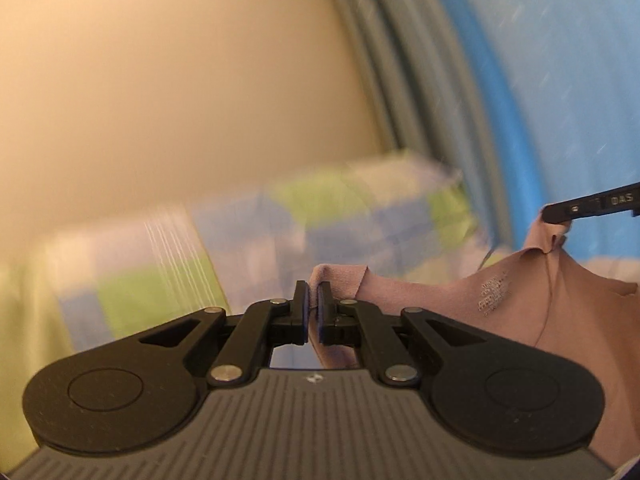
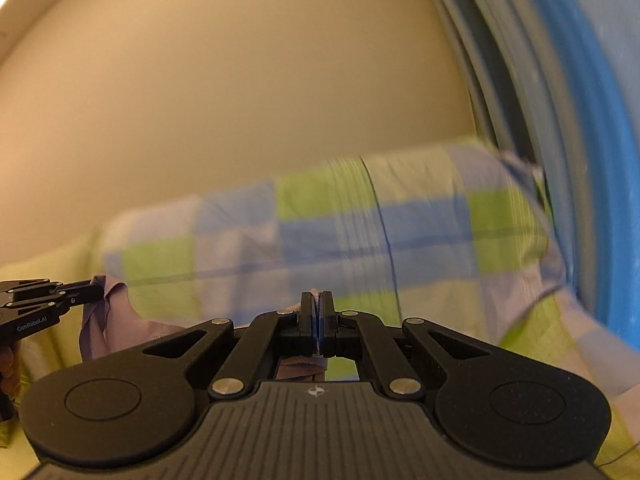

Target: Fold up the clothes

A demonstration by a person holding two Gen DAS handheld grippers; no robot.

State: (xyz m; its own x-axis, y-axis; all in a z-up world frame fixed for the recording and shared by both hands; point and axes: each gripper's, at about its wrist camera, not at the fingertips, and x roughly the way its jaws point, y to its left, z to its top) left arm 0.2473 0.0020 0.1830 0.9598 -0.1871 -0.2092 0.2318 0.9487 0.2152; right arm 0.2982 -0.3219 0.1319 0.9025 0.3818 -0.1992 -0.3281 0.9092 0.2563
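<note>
Dusty-pink jersey hangs in the air between the two tools: the garment (image 1: 552,304) is lifted clear of the bed, its printed neck label showing in the left wrist view. On the left, the left gripper (image 1: 313,308) has its jaws nearly together on a thin fold of the top edge, with only a little cloth poking past the pads. That small bite looks like the weak point; a sharp tug sideways could pull the hem out and let that corner drop. Behind it lies the checked pillow (image 2: 360,232), blue, green and lilac, against a cream wall (image 2: 240,100). Further right, the right gripper (image 2: 316,312) is closed tight on another bit of the same edge, the cloth just visible between its pads. The background is smeared, so I judge both tools to be moving fast. A swing at that speed could throw the loose body of the shirt into a twist, or drape it over the pillow, and spoil the fold.
</note>
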